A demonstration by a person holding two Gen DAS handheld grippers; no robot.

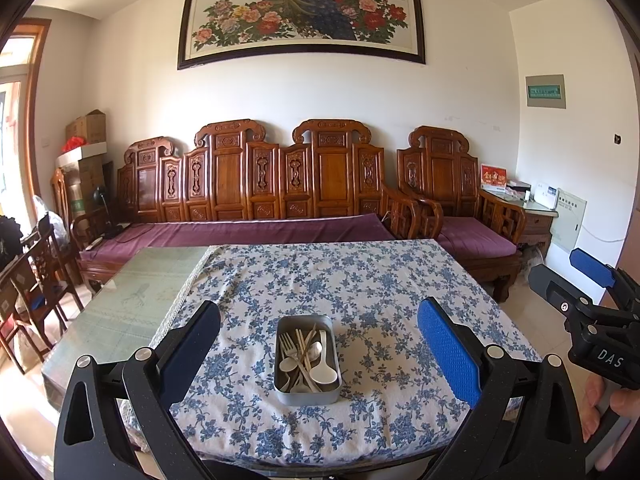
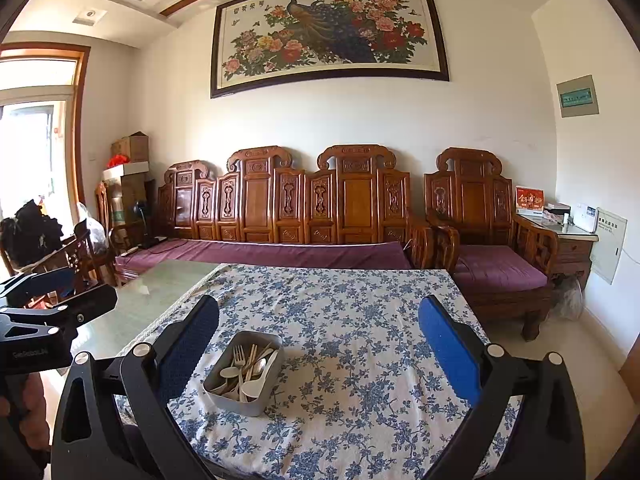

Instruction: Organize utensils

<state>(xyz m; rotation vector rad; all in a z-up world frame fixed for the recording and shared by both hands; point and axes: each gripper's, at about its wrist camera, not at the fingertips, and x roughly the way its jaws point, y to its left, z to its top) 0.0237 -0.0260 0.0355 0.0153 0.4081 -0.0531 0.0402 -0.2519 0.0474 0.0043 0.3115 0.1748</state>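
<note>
**Utensils gathered in the metal tin, both grippers held wide above the table**

Left wrist view: the left gripper [image 1: 318,354] hangs above the near edge of the table, its two blue-padded fingers [image 1: 448,354] spread wide with nothing between them. Seen between the fingers, a rectangular metal tin [image 1: 307,394] stands on the blue floral tablecloth [image 1: 360,280], near the table's front edge. Inside it lie a metal fork [image 1: 289,346], wooden chopsticks [image 1: 305,354], a metal spoon [image 1: 316,348] and a white ladle-shaped spoon [image 1: 324,368], crossed over one another. At the far right edge the right gripper [image 1: 592,292] is held off the table's side, well apart from the tin; from here I cannot tell how its fingers are set. Left of the cloth, the bare glass tabletop [image 1: 128,300] shows. A carved wooden bench [image 1: 248,176] with a purple cushion runs behind.

Right wrist view: the right gripper [image 2: 318,356] likewise has its fingers released and wide, grasping nothing. The tin [image 2: 240,398] sits left of centre, just beside the left-hand finger [image 2: 188,352] in the picture but below it. The left gripper [image 2: 52,300] shows at the left edge.
</note>
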